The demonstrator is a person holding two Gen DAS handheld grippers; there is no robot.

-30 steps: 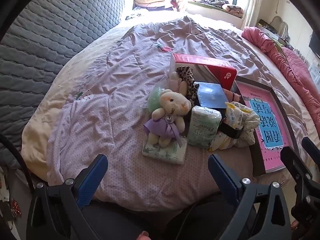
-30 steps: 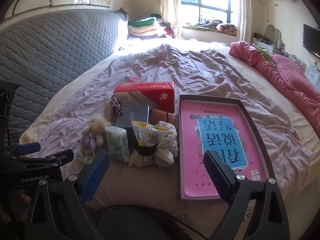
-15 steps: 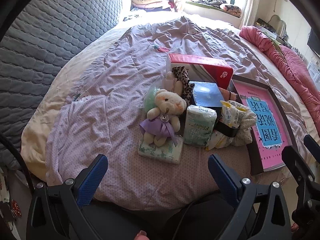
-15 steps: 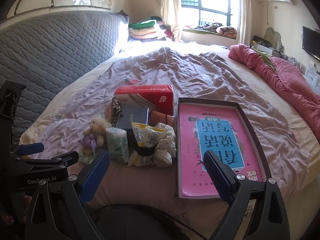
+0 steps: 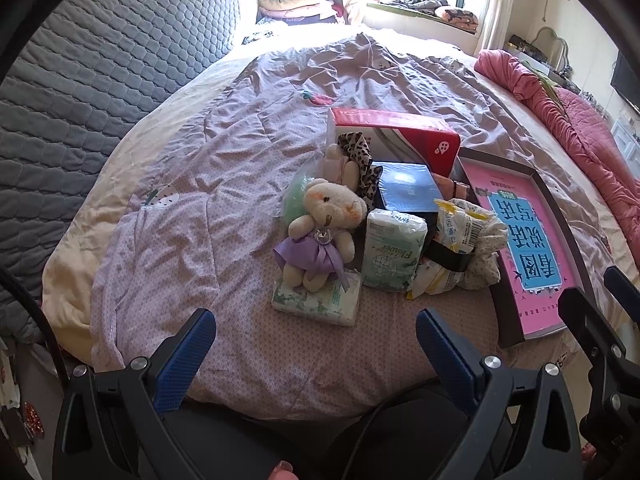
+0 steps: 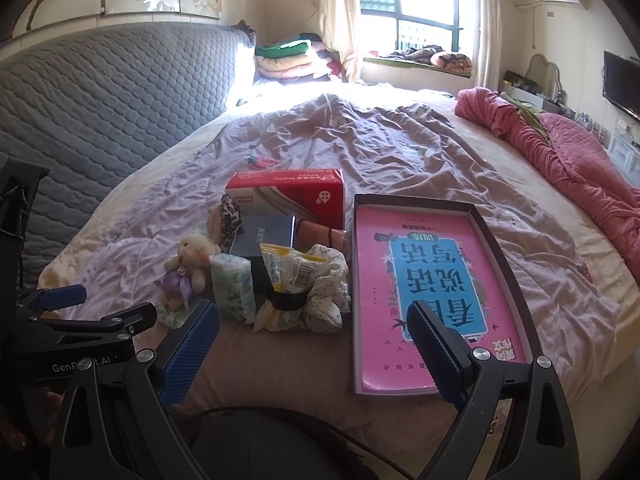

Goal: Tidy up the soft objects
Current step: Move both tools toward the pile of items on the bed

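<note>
You are facing a wide bed (image 5: 224, 184) covered by a rumpled lilac quilt, with a grey quilted headboard to your left and a pink blanket bunched along the far right side. Near the edge closest to you, a shallow dark box lid (image 6: 502, 256) lies open, lined in pink with a blue label; it looks like the likely place to gather the soft things, though that is a judgement. Just left of it, a cluster of items sits packed together: a red carton (image 5: 394, 138) at the back, a dark blue box (image 5: 408, 192) in front of it, then a crumpled floral cloth bundle (image 6: 326, 292) wrapped around a yellow snack packet, a green tissue pack (image 5: 392, 254) standing upright, and a small cream teddy bear (image 5: 324, 232) in a purple dress, seated on a flat floral tissue pack (image 5: 316, 300). Your left claw (image 5: 314, 346) is spread wide and holds nothing, hovering short of the bear; your right claw (image 6: 314, 342) is also wide and unloaded, between the cloth bundle and the lid. To begin well, take the bear with the left claw across its body, not its bow, and lift straight up so the pack beneath stays put. Close gently: plush squashes easily. Avoid knocking over the upright tissue pack, which touches the bear's side.
</note>
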